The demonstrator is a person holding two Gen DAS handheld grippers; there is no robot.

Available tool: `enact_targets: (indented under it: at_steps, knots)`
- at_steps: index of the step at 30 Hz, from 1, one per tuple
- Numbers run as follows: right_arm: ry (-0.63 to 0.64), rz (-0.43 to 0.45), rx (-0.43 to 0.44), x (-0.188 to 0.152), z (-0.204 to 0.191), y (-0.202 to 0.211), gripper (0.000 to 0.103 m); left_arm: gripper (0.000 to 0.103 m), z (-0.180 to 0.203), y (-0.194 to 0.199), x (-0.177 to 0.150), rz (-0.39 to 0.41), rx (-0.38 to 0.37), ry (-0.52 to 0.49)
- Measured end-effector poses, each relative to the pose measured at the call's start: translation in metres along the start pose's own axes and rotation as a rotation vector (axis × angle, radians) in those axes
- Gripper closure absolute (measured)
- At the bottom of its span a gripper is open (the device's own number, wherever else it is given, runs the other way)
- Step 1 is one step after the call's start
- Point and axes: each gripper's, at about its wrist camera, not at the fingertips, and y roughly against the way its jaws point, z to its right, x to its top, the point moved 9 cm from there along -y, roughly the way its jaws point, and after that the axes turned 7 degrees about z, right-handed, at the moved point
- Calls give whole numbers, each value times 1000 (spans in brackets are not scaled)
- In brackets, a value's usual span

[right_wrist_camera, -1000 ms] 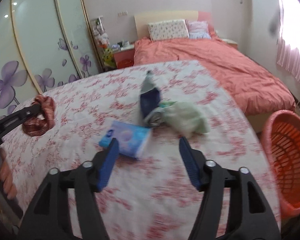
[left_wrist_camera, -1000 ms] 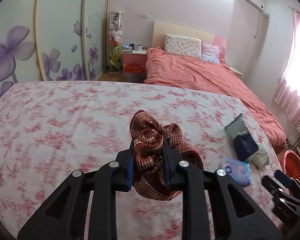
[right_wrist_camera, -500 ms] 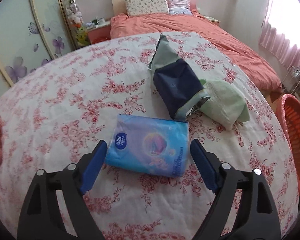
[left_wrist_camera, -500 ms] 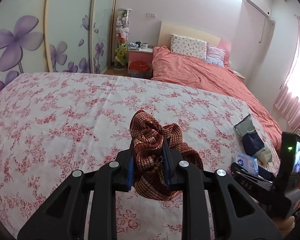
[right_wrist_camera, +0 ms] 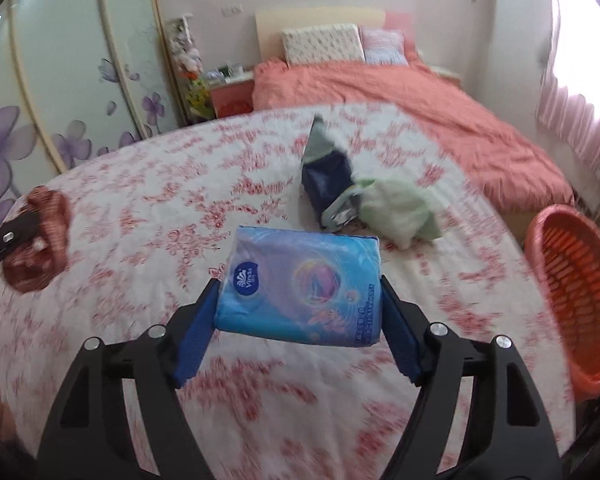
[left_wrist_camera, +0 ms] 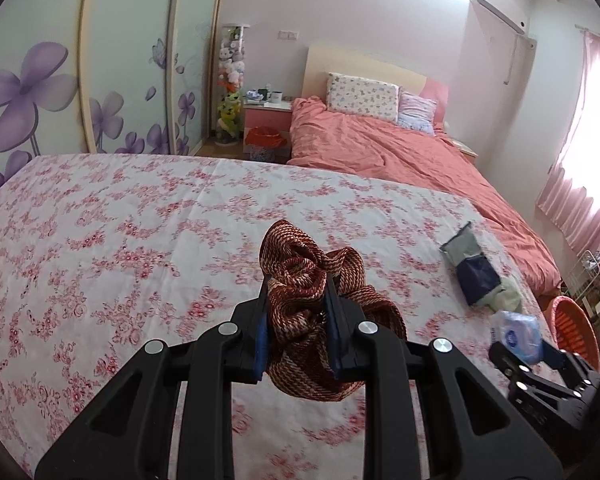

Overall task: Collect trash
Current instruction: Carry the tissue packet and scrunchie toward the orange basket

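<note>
My left gripper (left_wrist_camera: pixel 296 312) is shut on a crumpled red-brown woven cloth (left_wrist_camera: pixel 300 276) and holds it above the floral bed sheet (left_wrist_camera: pixel 120 240). My right gripper (right_wrist_camera: pixel 298 312) is shut on a blue tissue pack (right_wrist_camera: pixel 304 284), lifted off the sheet; the pack also shows in the left wrist view (left_wrist_camera: pixel 514 332). A dark blue and grey pouch (right_wrist_camera: pixel 328 176) and a pale green cloth (right_wrist_camera: pixel 400 208) lie on the sheet beyond the pack. An orange plastic basket (right_wrist_camera: pixel 576 280) stands off the bed's right edge. The woven cloth shows at the left in the right wrist view (right_wrist_camera: pixel 40 236).
A second bed with a salmon cover (left_wrist_camera: pixel 400 160) and pillows lies behind. A wardrobe with purple flowers (left_wrist_camera: pixel 40 100) is at the left. A nightstand (left_wrist_camera: pixel 266 114) and a small red bin (left_wrist_camera: pixel 262 142) stand at the back. Pink curtains (left_wrist_camera: pixel 588 184) hang at the right.
My right gripper closed on the blue tissue pack and lifted it off the sheet. My left gripper keeps its hold on the woven cloth and has shifted slightly.
</note>
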Motion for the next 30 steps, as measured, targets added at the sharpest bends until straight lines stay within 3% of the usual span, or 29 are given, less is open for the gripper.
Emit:
enact_targets:
  at_steps: [6, 19, 30]
  knots:
    - [2, 100, -34, 15, 29, 47, 30, 80, 31, 17, 0, 16, -41, -27]
    - [-1, 329, -199, 30, 113, 140, 29, 80, 111, 48, -8, 40, -162, -111]
    - [-70, 387, -327, 28, 193, 173, 29, 80, 185, 61, -23, 33, -291, -175]
